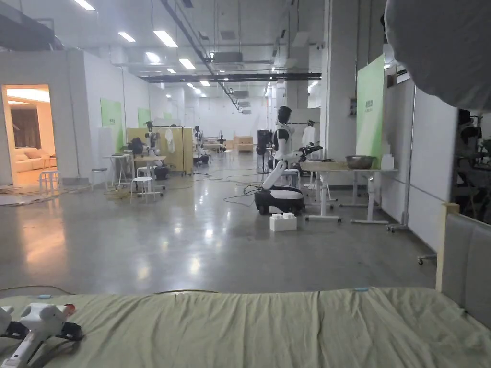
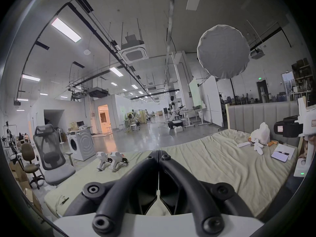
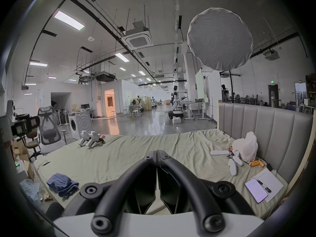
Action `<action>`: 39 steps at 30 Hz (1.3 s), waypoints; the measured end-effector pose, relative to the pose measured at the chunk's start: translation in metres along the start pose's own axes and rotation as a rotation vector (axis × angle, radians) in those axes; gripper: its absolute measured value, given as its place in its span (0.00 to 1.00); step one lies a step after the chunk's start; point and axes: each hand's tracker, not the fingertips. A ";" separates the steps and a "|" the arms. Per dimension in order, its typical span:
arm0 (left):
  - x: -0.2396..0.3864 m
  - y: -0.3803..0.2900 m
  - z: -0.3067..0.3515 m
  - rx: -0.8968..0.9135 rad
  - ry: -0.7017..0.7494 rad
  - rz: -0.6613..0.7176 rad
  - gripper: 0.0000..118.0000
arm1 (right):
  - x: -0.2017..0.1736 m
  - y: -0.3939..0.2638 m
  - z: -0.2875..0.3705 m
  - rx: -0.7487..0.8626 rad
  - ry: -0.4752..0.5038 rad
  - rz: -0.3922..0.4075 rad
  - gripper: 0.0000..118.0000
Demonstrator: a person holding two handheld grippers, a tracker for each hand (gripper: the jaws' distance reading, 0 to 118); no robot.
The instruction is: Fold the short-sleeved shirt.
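Bed point(image 3: 136, 157) in foreground, headboard point(image 3: 266, 126) along right side. Crumpled shirt point(image 3: 62, 184) on bed's near left corner. Two spare grippers point(image 3: 90, 139) side by side on far left edge. Bag point(image 3: 248, 146), controller point(image 3: 235, 162) near headboard; phone point(image 3: 256, 190) on notepad point(image 3: 271, 180) nearer. Washing machine point(image 3: 79, 125), office chair point(image 3: 49, 129) left of bed on floor. Humanoid robot point(image 1: 283, 163) beyond bed, at surface point(image 1: 345, 168).

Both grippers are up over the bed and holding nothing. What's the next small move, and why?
Probably swing the left gripper down toward the crumpled blue garment at the bed's near left edge and open it. Both it and the right gripper are shut and empty, and nothing is spread out yet.
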 end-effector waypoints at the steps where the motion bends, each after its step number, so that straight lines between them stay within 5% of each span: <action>1: 0.001 -0.001 0.002 -0.003 -0.007 0.012 0.00 | -0.001 0.000 0.001 0.000 0.001 -0.003 0.00; 22: -0.003 0.000 0.005 -0.012 -0.048 0.096 0.00 | -0.008 0.001 0.004 0.006 -0.016 0.017 0.00; 25: -0.004 0.000 0.005 -0.015 -0.065 0.094 0.13 | -0.010 0.002 0.003 0.003 -0.001 0.025 0.00; 27: -0.003 0.000 0.004 -0.018 -0.062 0.094 0.35 | -0.012 0.002 0.004 0.009 0.001 0.023 0.17; 30: -0.002 -0.002 0.003 -0.015 -0.063 0.099 0.72 | -0.011 0.002 0.002 0.001 0.010 0.006 0.68; 33: -0.003 -0.002 0.003 -0.009 -0.055 0.109 0.90 | -0.011 0.002 0.003 0.013 0.015 0.003 0.71; 39: -0.004 -0.003 0.002 -0.004 -0.045 0.120 1.00 | -0.012 0.000 0.002 0.011 -0.006 0.018 0.97</action>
